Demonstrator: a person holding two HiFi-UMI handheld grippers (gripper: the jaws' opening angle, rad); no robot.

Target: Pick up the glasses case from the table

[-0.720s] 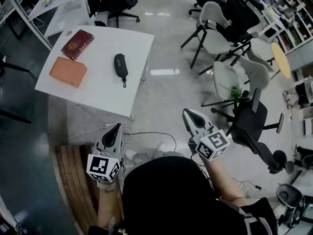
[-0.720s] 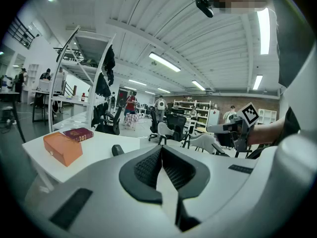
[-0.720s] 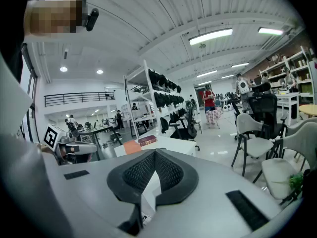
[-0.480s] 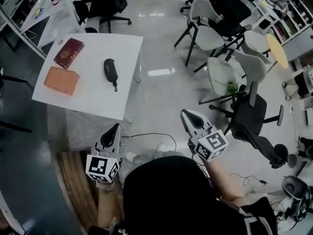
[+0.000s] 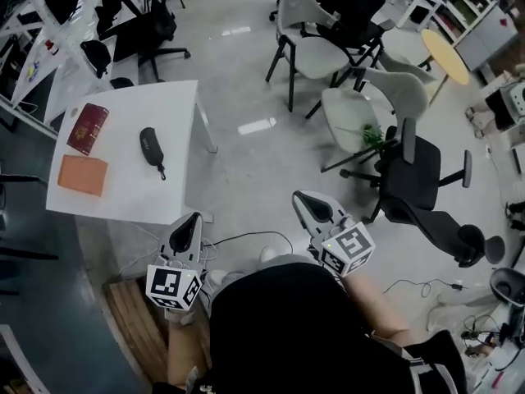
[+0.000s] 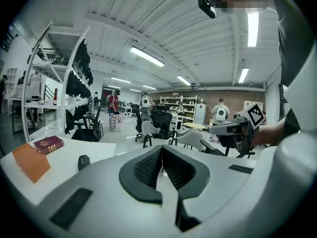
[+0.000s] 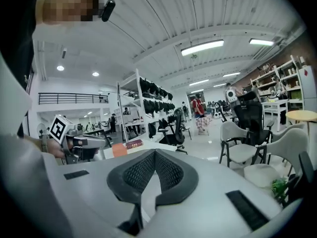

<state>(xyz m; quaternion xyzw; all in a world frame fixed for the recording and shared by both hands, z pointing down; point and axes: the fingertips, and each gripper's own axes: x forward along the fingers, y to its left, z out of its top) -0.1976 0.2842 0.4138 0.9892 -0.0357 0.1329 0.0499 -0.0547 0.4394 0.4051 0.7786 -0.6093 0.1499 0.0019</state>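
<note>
The black glasses case (image 5: 148, 146) lies on the white table (image 5: 176, 109) at the left of the head view, its strap trailing toward me. It also shows as a small dark shape (image 6: 83, 161) in the left gripper view. My left gripper (image 5: 193, 219) hangs well short of the table's near edge, jaws shut and empty (image 6: 161, 150). My right gripper (image 5: 303, 196) is off to the right over the floor, its jaws also closed with nothing in them (image 7: 154, 154). Each gripper sees the other: the right gripper (image 6: 237, 129) and the left gripper (image 7: 79, 143).
A dark red book (image 5: 87, 127) and an orange pad (image 5: 82, 175) lie left of the case. Office chairs (image 5: 414, 179) stand to the right, more chairs (image 5: 316, 52) behind. A cable (image 5: 246, 238) runs on the floor. A wooden pallet (image 5: 139, 322) sits at my lower left.
The table and its things have slid left and downward in the head view and look smaller. Both grippers stay shut, in much the same place before me.
</note>
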